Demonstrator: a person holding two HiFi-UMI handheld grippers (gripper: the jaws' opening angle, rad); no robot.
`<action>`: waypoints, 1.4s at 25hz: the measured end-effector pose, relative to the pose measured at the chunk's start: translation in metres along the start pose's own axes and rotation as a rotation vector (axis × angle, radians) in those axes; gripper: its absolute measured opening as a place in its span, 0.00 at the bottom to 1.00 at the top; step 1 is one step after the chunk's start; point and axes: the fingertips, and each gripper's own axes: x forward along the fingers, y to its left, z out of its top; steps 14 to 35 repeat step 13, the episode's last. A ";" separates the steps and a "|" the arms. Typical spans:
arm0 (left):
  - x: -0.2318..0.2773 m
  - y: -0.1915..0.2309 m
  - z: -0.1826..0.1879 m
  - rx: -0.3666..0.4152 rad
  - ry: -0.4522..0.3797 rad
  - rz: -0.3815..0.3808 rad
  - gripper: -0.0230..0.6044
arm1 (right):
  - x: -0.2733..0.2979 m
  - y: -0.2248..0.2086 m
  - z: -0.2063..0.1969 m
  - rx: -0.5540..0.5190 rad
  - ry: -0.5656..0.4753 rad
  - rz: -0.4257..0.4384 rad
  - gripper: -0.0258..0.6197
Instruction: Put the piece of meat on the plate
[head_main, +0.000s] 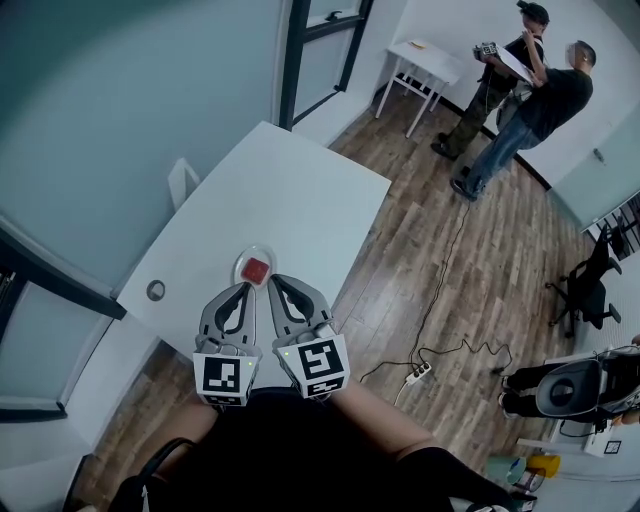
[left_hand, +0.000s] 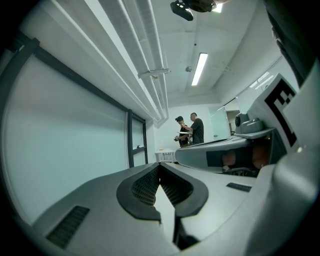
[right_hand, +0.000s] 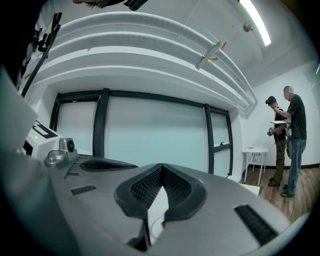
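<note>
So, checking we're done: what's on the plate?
One red piece of meat lies on the plate, nothing else. Its near rim is hidden behind the left gripper and right gripper.

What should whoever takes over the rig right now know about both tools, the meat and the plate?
Left tool: shut, nothing between its jaws, held level.
Right tool: shut, empty, side by side with the left one.
Things: the red piece of meat lies on the plate, on the white table just ahead of both tool tips.
Done: the meat looks placed on the plate; neither tool touches it.
Left: nothing apparent for this job.
</note>
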 end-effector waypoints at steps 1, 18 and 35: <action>0.000 -0.001 0.002 -0.003 -0.002 -0.002 0.04 | -0.001 0.000 0.001 -0.002 -0.002 0.000 0.04; -0.003 -0.004 0.010 -0.027 -0.003 -0.004 0.04 | -0.004 0.002 0.003 -0.019 -0.008 -0.002 0.04; -0.003 -0.004 0.010 -0.027 -0.003 -0.004 0.04 | -0.004 0.002 0.003 -0.019 -0.008 -0.002 0.04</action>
